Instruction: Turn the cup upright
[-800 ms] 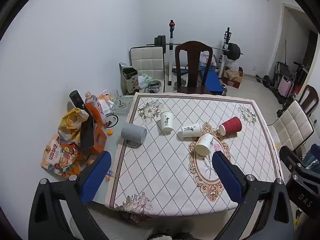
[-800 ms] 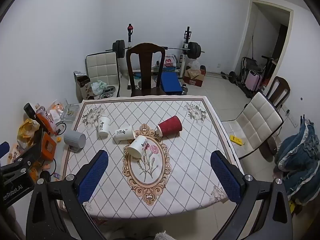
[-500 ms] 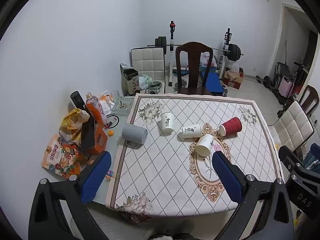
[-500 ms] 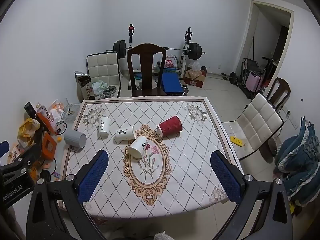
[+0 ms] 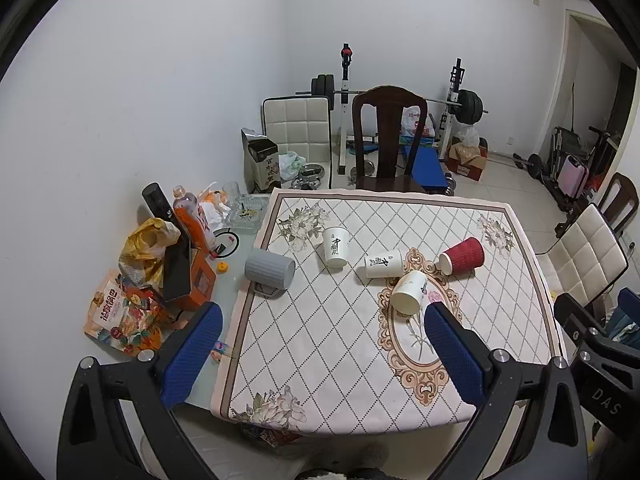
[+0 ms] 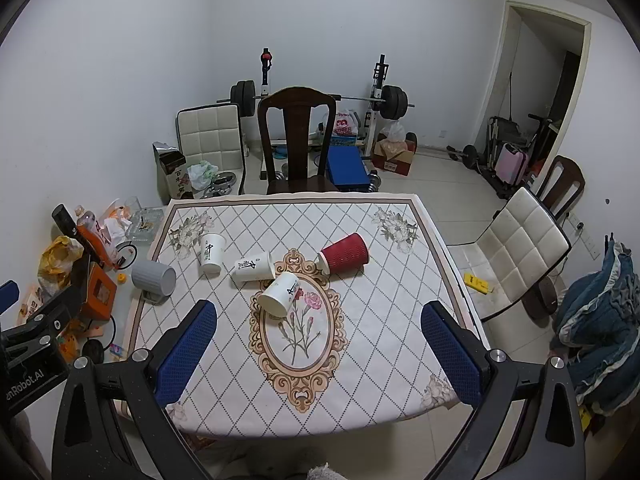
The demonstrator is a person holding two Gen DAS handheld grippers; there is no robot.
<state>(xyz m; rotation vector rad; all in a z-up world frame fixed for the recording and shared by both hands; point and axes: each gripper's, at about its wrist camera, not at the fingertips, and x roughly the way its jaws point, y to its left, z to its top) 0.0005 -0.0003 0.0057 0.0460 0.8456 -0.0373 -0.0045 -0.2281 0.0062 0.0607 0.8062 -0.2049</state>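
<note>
Several paper cups lie on the patterned tablecloth (image 5: 320, 340) (image 6: 380, 360). A white cup with black writing (image 5: 335, 246) (image 6: 211, 253) stands upside down. Another white cup (image 5: 383, 264) (image 6: 253, 266) lies on its side, and a third (image 5: 408, 291) (image 6: 279, 294) lies with its mouth toward me. A red ribbed cup (image 5: 462, 255) (image 6: 344, 257) lies on its side. A grey mug (image 5: 270, 272) (image 6: 154, 278) lies at the table's left edge. My left gripper (image 5: 320, 352) and right gripper (image 6: 320, 352) are both open and empty, held high above the near table edge.
A dark wooden chair (image 5: 388, 136) (image 6: 296, 140) stands at the table's far side. A white padded chair (image 6: 516, 252) is to the right. Snack bags, bottles and boxes (image 5: 160, 264) crowd the glass surface left of the cloth. Gym gear lines the back wall.
Both views have shifted very slightly; the cups and both grippers stay as they were.
</note>
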